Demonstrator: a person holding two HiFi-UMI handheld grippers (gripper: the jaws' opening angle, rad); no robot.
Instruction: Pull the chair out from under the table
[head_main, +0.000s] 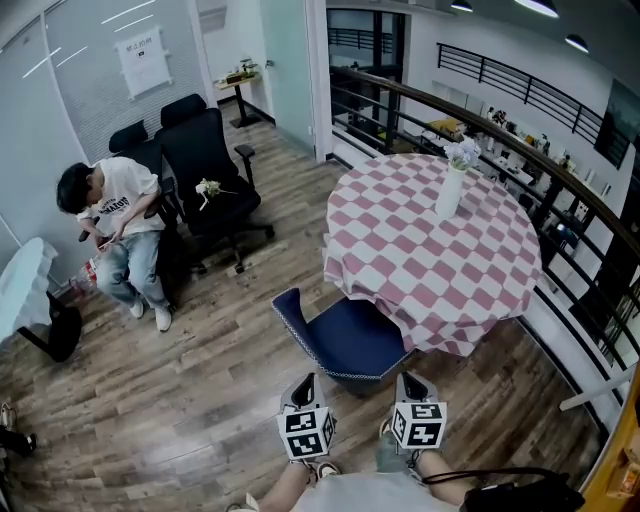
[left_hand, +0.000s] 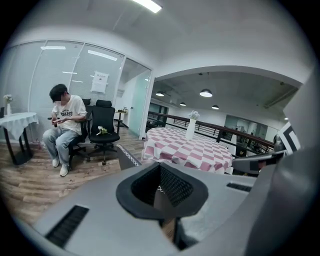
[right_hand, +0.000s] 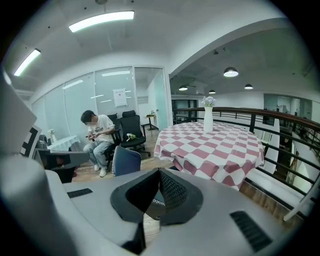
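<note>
A blue chair (head_main: 345, 340) stands at the near edge of the round table (head_main: 430, 260), which wears a pink-and-white checked cloth; the seat's far part is tucked under the cloth. The chair's back (left_hand: 129, 157) (right_hand: 125, 160) rises at its left side. My left gripper (head_main: 307, 381) (left_hand: 160, 169) and right gripper (head_main: 409, 379) (right_hand: 160, 172) hover side by side just in front of the seat, apart from it. Both are shut with nothing between the jaws. A white vase (head_main: 450, 190) with flowers stands on the table.
A person (head_main: 120, 225) sits on an office chair at the left, beside a black office chair (head_main: 215, 180). A small white-clothed table (head_main: 25, 285) is at the far left. A dark railing (head_main: 520, 130) curves behind the round table. A black bag (head_main: 520, 492) hangs at my right.
</note>
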